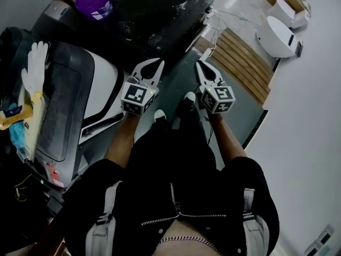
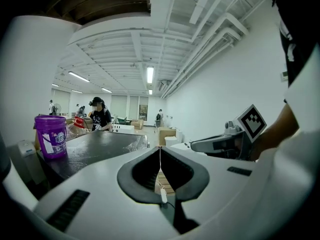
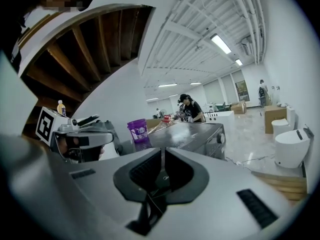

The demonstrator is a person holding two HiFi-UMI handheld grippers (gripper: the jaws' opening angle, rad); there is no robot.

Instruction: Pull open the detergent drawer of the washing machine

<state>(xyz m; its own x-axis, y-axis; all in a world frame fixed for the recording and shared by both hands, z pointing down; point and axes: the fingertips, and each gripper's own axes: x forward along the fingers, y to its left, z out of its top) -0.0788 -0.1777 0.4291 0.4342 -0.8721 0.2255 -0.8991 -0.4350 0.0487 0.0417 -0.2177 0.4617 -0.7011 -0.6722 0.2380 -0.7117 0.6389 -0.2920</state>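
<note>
My left gripper [image 1: 157,64] and right gripper [image 1: 201,64] are pressed together, empty; the washing machine [image 1: 160,15] stands just ahead (its drawer I can't pick out). Arriving closed, I'd bump, not hook.

The washing machine [image 1: 160,20] is cut by the top edge; the purple tub [image 1: 94,1] has illegible print.
</note>
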